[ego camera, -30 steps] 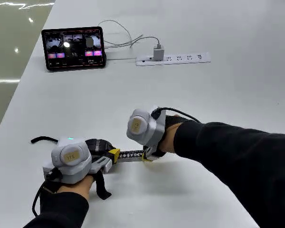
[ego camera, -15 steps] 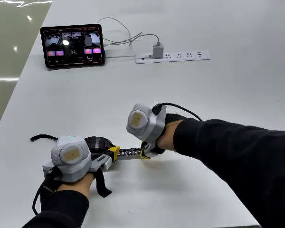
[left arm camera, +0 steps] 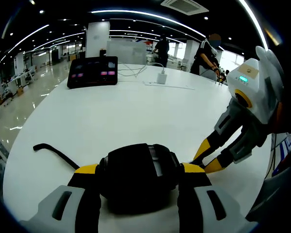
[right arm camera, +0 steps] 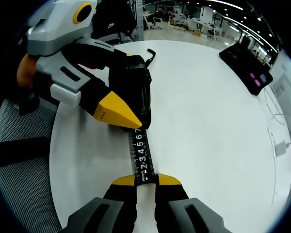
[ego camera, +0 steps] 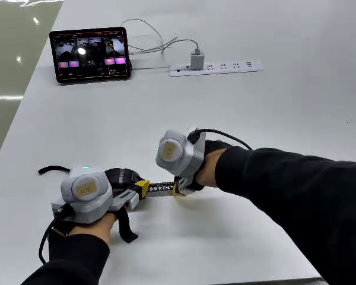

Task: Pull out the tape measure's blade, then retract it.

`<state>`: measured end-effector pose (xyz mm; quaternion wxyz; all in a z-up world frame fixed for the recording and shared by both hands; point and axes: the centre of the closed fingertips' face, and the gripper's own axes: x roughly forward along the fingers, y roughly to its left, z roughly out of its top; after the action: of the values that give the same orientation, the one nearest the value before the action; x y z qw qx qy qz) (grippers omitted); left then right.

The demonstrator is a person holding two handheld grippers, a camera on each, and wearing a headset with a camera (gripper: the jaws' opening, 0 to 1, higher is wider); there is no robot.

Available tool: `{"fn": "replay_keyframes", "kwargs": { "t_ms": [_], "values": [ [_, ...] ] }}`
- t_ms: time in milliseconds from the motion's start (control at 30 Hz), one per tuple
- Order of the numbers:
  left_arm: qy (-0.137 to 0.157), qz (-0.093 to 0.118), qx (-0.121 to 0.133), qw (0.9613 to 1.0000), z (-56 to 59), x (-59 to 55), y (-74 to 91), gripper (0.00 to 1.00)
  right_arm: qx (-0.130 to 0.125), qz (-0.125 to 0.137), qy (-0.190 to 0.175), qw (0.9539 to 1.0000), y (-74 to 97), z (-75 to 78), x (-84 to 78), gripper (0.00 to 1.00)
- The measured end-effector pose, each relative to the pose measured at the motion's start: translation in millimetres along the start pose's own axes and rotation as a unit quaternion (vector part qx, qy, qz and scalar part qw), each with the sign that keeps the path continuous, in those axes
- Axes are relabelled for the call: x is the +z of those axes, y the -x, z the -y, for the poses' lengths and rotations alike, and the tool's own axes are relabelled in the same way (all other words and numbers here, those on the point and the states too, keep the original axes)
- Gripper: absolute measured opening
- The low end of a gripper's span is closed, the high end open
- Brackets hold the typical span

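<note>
Reading the head view from the left: a black strap [ego camera: 50, 171] is trailing off at 9 o'clock across the white worktop [ego camera: 255, 119]. Just beside it the left tongs [ego camera: 136, 190] are clenching the tape measure [ego camera: 123, 178], one jaw pressing each flank of its black body. The tape measure is sitting on the worktop, down toward 7 o'clock of the view.

From its mouth the blade [right arm camera: 141, 150] is running out toward 3 o'clock. Only a short stretch is showing, with low numerals readable in the right gripper view. The right tongs [right arm camera: 145, 180] are pinching its free end, both jaws closed on the strip.

Far back, a tablet [ego camera: 90, 53] is glowing at 11 o'clock and a power strip [ego camera: 216, 68] is lying at 12.

We are judging the body to be rigid, compact and fairly smooth, so the flank grip suits it, though it could twist under a hard pull. The blade is looking thin and springy: stiff along its curve, quick to kink if bent sideways, and likely tugging back toward the case. We are favouring a hold at the very tip, pulling in line with the mouth and feeding it back slowly.
</note>
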<state>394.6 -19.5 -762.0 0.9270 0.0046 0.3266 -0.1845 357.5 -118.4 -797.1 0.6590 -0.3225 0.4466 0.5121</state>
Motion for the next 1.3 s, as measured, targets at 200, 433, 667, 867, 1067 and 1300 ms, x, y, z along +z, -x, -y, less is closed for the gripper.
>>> {"fn": "replay_keyframes", "kwargs": {
  "t_ms": [200,433,667,867,1067,1300],
  "values": [
    [0.001,0.001,-0.001,1.0,-0.3,0.0,-0.4,0.59,0.007,0.008,-0.004,0.9999,-1.1,0.0,2.2,0.09],
    [0.001,0.002,-0.002,1.0,0.0,0.4,-1.1,0.59,0.008,0.011,-0.001,0.9999,-1.9,0.0,3.7,0.09],
    [0.001,0.002,-0.003,1.0,0.7,0.5,-1.2,0.59,0.007,0.013,0.0,0.9999,-2.3,-0.6,5.0,0.09],
    [0.002,0.002,-0.003,1.0,1.1,0.4,-0.7,0.59,0.009,0.017,-0.001,0.9998,-2.4,-1.0,6.1,0.09],
    [0.004,0.003,-0.006,1.0,1.1,0.4,0.0,0.59,0.011,0.021,-0.001,0.9997,-3.0,-0.5,7.8,0.09],
    [0.008,0.005,-0.008,0.9999,0.3,0.4,0.6,0.59,0.014,0.034,0.0,0.9993,-3.8,-0.9,10.2,0.09]
  ]
}}
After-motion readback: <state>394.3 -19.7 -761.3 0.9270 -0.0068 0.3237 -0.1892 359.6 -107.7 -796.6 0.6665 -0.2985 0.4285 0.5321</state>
